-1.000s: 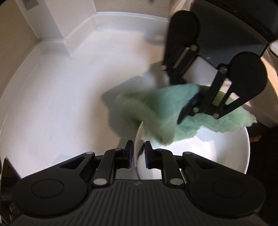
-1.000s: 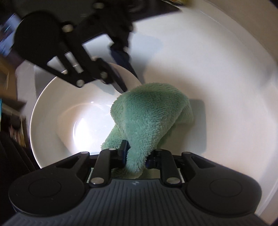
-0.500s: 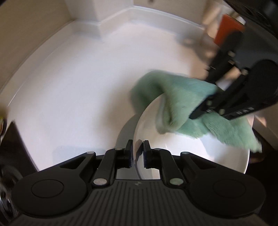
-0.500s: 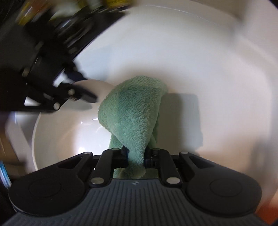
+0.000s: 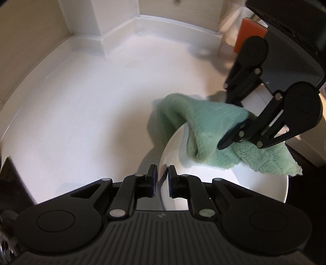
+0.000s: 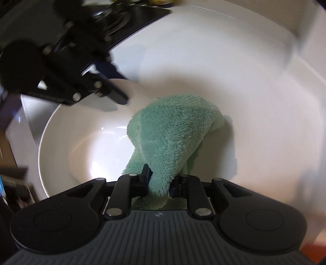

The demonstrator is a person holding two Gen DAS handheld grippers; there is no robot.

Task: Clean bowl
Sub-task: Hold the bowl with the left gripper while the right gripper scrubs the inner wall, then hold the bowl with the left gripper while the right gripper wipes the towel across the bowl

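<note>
A white bowl [image 5: 254, 183] is held over a white countertop [image 5: 81, 114]. My left gripper [image 5: 162, 181] is shut on the bowl's rim at its near left edge. My right gripper [image 6: 160, 183] is shut on a green fluffy cloth [image 6: 173, 132]. The cloth drapes over the bowl's far rim and hangs partly inside the bowl [image 6: 81, 146]. In the left wrist view the cloth [image 5: 214, 130] lies across the rim with the right gripper [image 5: 234, 130] above it. In the right wrist view the left gripper [image 6: 116, 89] sits at the bowl's upper left rim.
The countertop meets a white raised back edge [image 5: 142, 24] and beige wall. An orange object [image 5: 248, 32] stands at the back right beside a clear container [image 5: 228, 42]. A dark surface with round fittings [image 6: 122, 18] lies beyond the counter in the right wrist view.
The cloth has shifted along the bowl's rim with my right gripper. My left gripper keeps its hold on the rim and has turned the bowl slightly.
</note>
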